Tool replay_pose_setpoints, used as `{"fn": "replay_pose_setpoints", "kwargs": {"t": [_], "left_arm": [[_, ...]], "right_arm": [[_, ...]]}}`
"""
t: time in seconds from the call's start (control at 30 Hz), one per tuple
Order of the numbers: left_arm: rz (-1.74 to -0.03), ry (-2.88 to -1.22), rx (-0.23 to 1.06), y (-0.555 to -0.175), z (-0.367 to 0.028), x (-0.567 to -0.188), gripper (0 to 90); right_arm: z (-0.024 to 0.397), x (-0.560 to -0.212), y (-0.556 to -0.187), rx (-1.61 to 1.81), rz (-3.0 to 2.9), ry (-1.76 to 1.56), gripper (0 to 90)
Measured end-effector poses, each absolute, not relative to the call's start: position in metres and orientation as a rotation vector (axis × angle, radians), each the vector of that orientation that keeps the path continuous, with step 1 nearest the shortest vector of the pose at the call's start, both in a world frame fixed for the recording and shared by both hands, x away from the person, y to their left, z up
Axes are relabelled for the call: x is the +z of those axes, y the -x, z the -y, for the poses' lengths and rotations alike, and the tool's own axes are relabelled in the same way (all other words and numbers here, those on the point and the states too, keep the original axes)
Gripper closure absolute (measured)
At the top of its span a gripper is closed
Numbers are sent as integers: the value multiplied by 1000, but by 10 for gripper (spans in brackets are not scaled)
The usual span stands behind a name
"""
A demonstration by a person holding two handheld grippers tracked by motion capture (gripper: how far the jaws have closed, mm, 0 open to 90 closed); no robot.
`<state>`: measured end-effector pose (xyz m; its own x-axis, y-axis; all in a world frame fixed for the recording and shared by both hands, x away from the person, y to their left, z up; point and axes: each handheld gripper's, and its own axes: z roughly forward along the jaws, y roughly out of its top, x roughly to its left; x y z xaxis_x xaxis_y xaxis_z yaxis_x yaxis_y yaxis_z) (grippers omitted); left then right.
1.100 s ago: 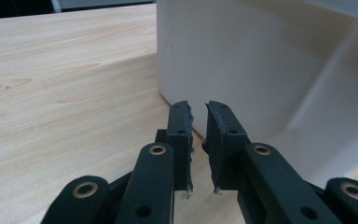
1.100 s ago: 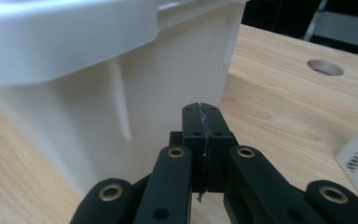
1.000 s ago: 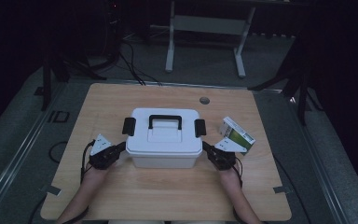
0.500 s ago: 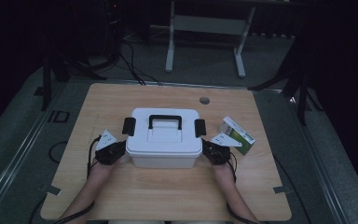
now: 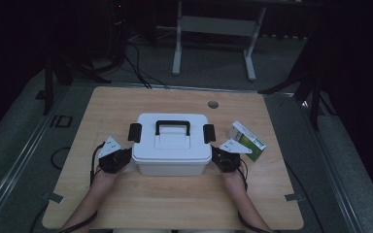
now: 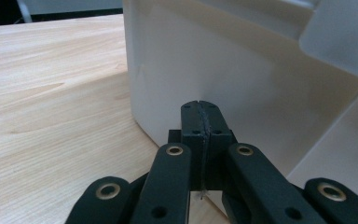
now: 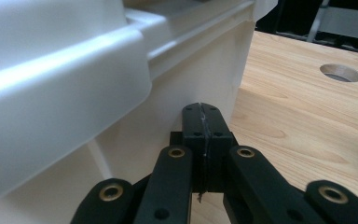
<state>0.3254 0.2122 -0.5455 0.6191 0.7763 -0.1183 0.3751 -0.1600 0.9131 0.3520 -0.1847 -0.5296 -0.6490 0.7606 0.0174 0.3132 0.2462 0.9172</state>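
A white plastic box (image 5: 171, 154) with a black handle (image 5: 173, 126) and black side latches stands mid-table. My left gripper (image 5: 124, 156) sits at its left side, jaws shut with nothing between them; in the left gripper view its tips (image 6: 200, 106) point at the box wall (image 6: 242, 70), close to it. My right gripper (image 5: 217, 155) sits at the box's right side, also shut and empty; in the right gripper view its tips (image 7: 201, 108) point at the wall (image 7: 186, 79) under the lid's rim.
A green and white carton (image 5: 246, 140) lies on the wooden table (image 5: 184, 204) just right of my right gripper. A round cable hole (image 5: 213, 104) is behind the box. Table legs and cables stand on the floor beyond.
Both grippers have edged slightly inward toward the box's sides. The box and carton have stayed put.
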Motion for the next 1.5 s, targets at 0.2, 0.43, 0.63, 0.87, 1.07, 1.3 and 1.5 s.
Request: {"fn": "replay_pose_setpoints", "kwargs": {"t": [0.2, 0.43, 0.63, 0.87, 1.07, 1.3, 1.5], "left_arm": [[-929, -1769, 447, -320, -210, -546, 900], [-910, -1781, 426, -313, -207, -545, 900], [-897, -1784, 415, -306, -204, -545, 900], [-875, -1795, 395, -298, -201, -545, 900], [-861, -1800, 375, -293, -199, -545, 900], [-853, -1798, 357, -288, -195, -545, 900], [-830, -1815, 349, -282, -191, -545, 900]], "right_arm": [[187, -528, -347, 1360, -2096, -970, 900], [192, -528, -338, 1366, -2099, -975, 900], [196, -529, -330, 1384, -2092, -990, 900], [202, -529, -319, 1383, -2088, -1006, 900], [206, -528, -311, 1381, -2094, -1010, 900], [212, -529, -299, 1400, -2092, -1029, 900], [218, -528, -290, 1389, -2098, -1007, 900]]}}
